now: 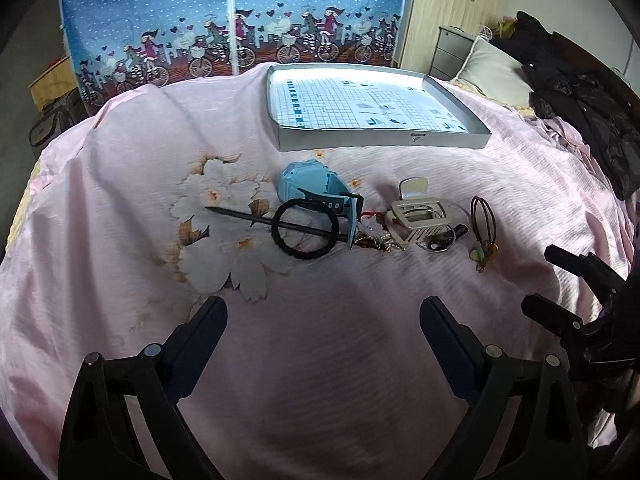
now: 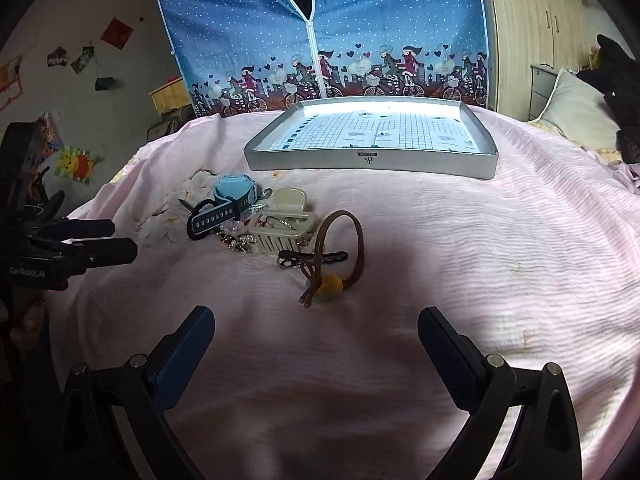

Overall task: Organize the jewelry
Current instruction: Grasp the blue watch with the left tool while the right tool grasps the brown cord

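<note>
Right, both grippers hover over the pink bedspread (image 1: 120,200), left gripper (image 1: 324,320) and right gripper (image 2: 316,332) spread wide, holding nothing. The jewelry pile (image 1: 384,236) (blue watch (image 1: 310,190), black hair tie (image 1: 306,229), brown hair tie (image 2: 340,256)) lies near the grey tray (image 1: 384,140).

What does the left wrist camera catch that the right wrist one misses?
Only the left wrist view shows the long dark hair stick threaded through the black elastic ring. Only the right wrist view shows paper decorations on the grey wall. Both show the shallow grey box lid, the blue watch, the cream claw clip and the brown hair tie.
</note>
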{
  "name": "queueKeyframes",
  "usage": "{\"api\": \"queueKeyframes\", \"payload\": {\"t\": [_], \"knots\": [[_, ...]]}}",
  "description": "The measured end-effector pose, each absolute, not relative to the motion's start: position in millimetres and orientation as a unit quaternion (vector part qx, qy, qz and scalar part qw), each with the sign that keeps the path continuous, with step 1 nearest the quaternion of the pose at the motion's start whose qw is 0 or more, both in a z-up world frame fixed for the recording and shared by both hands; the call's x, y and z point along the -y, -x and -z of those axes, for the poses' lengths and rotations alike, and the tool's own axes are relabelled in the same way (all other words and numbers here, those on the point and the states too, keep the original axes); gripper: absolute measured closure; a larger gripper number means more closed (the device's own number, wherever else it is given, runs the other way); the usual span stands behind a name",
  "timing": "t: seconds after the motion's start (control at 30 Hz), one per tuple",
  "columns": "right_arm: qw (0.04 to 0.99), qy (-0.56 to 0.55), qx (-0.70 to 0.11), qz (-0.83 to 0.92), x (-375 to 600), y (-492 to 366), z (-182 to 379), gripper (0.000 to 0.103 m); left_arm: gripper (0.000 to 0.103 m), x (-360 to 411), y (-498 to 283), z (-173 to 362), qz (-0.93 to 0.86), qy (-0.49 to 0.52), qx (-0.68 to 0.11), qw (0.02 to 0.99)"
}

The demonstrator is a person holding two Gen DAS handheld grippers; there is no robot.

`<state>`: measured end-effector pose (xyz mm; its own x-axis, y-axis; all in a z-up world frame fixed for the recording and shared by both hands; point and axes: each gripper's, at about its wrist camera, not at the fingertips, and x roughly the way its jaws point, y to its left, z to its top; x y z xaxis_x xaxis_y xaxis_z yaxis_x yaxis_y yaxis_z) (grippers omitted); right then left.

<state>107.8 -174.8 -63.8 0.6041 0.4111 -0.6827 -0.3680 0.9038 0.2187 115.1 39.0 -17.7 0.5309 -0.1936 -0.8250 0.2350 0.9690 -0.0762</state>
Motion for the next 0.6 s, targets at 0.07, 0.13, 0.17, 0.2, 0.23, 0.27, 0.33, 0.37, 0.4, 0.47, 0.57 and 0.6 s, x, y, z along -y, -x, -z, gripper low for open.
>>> {"api": "queueKeyframes", "payload": {"t": [0.07, 0.13, 0.17, 0.2, 0.23, 0.27, 0.33, 0.37, 0.4, 0.47, 0.57, 0.6], "knots": [[0.893, -0.033, -0.391, -0.22, 171.9, -115.1, 64.2, 0.012, 0.032, -35.5, -128.2, 21.8, 0.135, -0.027, -0.47, 0.872], [0.892, -0.036, -0.394, -0.219, 168.4, -122.6, 65.5, 0.019, 0.044, -35.5, -141.0, 24.7, 0.148, -0.019, -0.469, 0.87], [0.891, -0.038, -0.396, -0.218, 166.7, -126.3, 66.4, 0.019, 0.045, -36.3, -146.8, 25.5, 0.158, -0.013, -0.466, 0.87], [0.891, -0.04, -0.397, -0.217, 165.4, -129.4, 67.6, 0.021, 0.046, -36.1, -150.5, 26.0, 0.164, -0.011, -0.463, 0.871], [0.89, -0.043, -0.399, -0.217, 164.1, -132.2, 68.8, 0.023, 0.048, -36.1, -153.6, 26.3, 0.171, -0.011, -0.457, 0.873], [0.889, -0.045, -0.401, -0.217, 162.6, -134.8, 70.2, 0.025, 0.049, -35.9, -155.1, 27.2, 0.176, -0.012, -0.451, 0.875], [0.888, -0.046, -0.405, -0.213, 158.9, -140.0, 73.2, 0.03, 0.06, -32.3, -157.8, 29.5, 0.188, -0.016, -0.445, 0.875], [0.888, -0.045, -0.408, -0.208, 156.9, -142.3, 74.9, 0.031, 0.063, -29.3, -160.3, 31.9, 0.194, -0.02, -0.443, 0.875], [0.888, -0.045, -0.411, -0.202, 155.4, -144.2, 77.0, 0.033, 0.07, -27.3, -163.3, 35.5, 0.198, -0.024, -0.447, 0.872], [0.886, -0.052, -0.417, -0.196, 152.6, -148.0, 81.3, 0.035, 0.077, -21.4, -170.3, 41.6, 0.203, -0.033, -0.453, 0.868], [0.883, -0.055, -0.427, -0.188, 149.9, -151.9, 86.7, 0.043, 0.087, -16.5, -179.2, 46.9, 0.205, -0.038, -0.451, 0.868], [0.882, -0.055, -0.429, -0.186, 149.3, -152.9, 88.1, 0.045, 0.093, -18.7, -181.5, 48.4, 0.208, -0.03, -0.455, 0.866]]}}
